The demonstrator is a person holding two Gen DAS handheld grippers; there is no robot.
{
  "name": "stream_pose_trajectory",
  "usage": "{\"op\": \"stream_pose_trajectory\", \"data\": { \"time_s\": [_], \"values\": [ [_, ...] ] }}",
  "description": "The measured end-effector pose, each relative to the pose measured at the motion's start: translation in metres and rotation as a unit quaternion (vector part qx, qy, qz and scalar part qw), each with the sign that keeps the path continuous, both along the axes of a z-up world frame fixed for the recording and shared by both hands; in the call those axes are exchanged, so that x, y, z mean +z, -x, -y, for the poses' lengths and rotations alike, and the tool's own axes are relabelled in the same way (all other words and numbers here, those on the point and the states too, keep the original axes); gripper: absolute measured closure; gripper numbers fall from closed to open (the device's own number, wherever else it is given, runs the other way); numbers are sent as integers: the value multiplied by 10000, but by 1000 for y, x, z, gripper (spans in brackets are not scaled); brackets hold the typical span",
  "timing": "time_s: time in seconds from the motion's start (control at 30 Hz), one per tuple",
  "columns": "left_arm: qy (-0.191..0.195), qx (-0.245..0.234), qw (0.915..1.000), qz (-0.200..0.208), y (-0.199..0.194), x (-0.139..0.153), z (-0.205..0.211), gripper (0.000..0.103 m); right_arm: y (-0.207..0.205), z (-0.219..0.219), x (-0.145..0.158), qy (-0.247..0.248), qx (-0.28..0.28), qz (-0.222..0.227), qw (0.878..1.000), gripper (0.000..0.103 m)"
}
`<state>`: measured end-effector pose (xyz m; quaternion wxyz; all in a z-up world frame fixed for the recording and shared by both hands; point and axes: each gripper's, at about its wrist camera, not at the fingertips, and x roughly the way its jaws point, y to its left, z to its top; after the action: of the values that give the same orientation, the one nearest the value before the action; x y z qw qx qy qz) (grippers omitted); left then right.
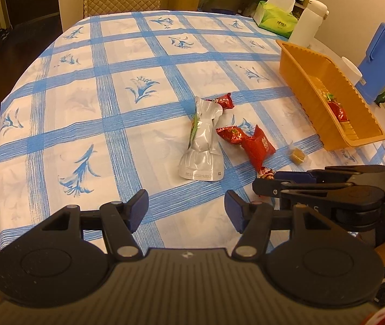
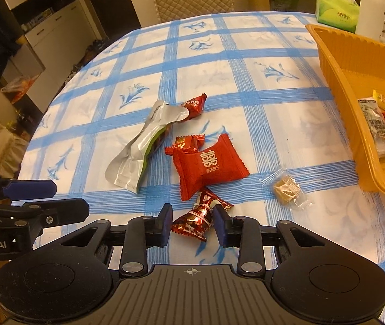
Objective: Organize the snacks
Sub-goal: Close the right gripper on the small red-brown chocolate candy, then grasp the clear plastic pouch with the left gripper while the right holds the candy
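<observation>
On the near edge of the table (image 2: 287,124), checked blue-and-white cloth: right gripper (image 2: 192,223) has its jaws on either side of a small red foil twist candy (image 2: 196,218). Both pads look to be touching the wrapper, so it is pinching that candy, which lies on the cloth. No earlier view here, so nothing on motion.

Left gripper (image 1: 186,211) sits to the left of it, jaws spread wide, nothing between them, only cloth under it.

Just beyond the pinched candy: a bigger red pillow packet (image 2: 210,166), another small red candy (image 2: 188,142) tucked against its far side. Left of those, a crumpled silver pouch (image 2: 145,146) lying at a slant; one more red candy (image 2: 195,103) at its far end. Right of the pinched candy, a brown sweet in a clear wrapper (image 2: 287,188).

Far right: orange tray (image 2: 336,81), a few wrapped snacks in its near end. Behind it a green tissue box (image 2: 336,9) and a white bottle (image 2: 371,8).
</observation>
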<state>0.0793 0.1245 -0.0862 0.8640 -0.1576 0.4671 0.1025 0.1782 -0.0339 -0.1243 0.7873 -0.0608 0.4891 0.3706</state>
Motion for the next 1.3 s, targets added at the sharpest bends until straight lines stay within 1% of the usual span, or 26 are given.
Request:
{"op": "stream_pose_trajectory", "data": {
  "time_s": [0.13, 0.27, 0.4, 0.57, 0.63, 0.67, 0.8, 0.9, 1.1, 1.3],
  "values": [
    [11, 38, 10000, -11, -1, -2, -3, 44, -2, 4, 0, 47, -202, -189, 9996, 68],
    [18, 30, 10000, -21, -3, -4, -4, 44, -7, 3, -3, 72, -297, -265, 9992, 68],
    [12, -8, 10000, -26, -7, -5, -4, 44, -4, -5, -3, 176, -205, 7, 9996, 68],
    [-14, -93, 10000, 27, -15, -5, -2, 44, 6, -16, -6, 507, 184, 539, 9971, 69],
    [-34, -138, 9999, 40, -19, -6, -1, 44, 9, -16, -7, 596, 285, 686, 9955, 77],
    [-36, -155, 9999, 51, -21, -6, -1, 44, 8, -15, -8, 609, 312, 711, 9951, 79],
    [-66, -249, 9996, 78, -32, -8, -1, 44, 1, -7, -7, 576, 271, 589, 9962, 82],
    [-90, -336, 9994, 73, -41, -10, -1, 44, -6, 3, -3, 462, 152, 479, 9977, 84],
    [-143, -485, 9987, 50, -59, -16, -1, 45, -17, 16, 4, 321, 10, 345, 9989, 85],
    [-260, -612, 9978, -37, -79, -26, -1, 45, -22, 24, 3, 243, -74, 226, 9994, 85]
  ]
}}
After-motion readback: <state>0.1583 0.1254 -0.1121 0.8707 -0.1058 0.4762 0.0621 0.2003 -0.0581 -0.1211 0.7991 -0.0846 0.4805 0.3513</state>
